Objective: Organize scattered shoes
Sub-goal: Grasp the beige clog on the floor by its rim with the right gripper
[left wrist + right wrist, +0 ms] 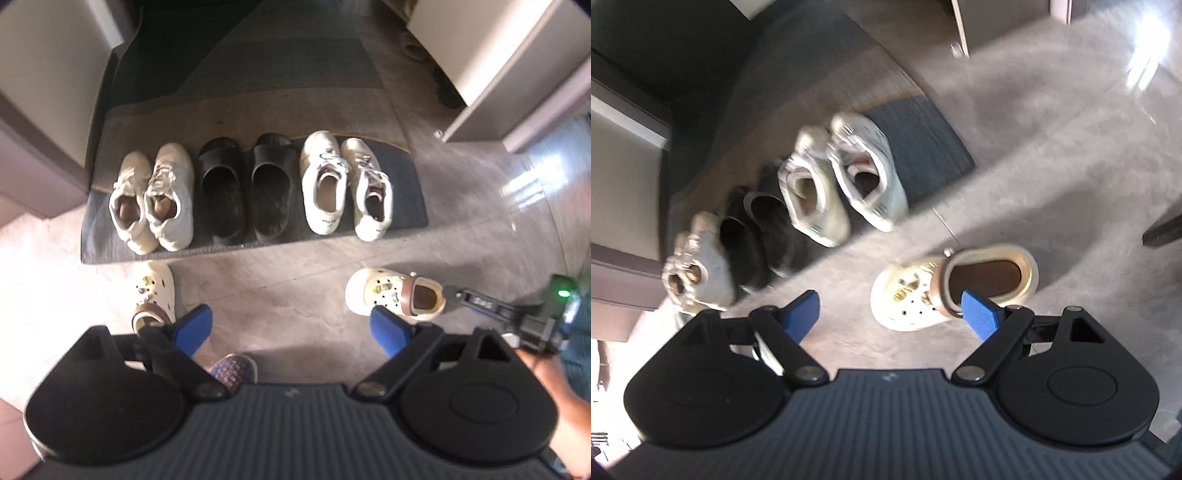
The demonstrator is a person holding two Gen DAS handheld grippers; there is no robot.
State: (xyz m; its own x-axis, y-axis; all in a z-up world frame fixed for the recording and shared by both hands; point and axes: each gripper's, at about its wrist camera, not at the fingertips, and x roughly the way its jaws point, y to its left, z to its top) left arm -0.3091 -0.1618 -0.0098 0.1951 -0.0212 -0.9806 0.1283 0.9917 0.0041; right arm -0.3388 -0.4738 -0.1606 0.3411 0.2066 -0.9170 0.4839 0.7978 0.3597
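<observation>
Shoes mostly sorted: three pairs lined up on the dark mat (96, 236). Two cream clogs sit loose on the floor, one (157, 295) beside the left gripper (291, 325), the other (955, 284) just ahead of the right gripper (890, 314). Both sets of fingers spread wide, holding nothing.

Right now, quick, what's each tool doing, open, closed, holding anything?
Left tool: open, empty, above the floor between the two cream clogs.
Right tool: open, holding nothing, one finger over the cream clog.
</observation>
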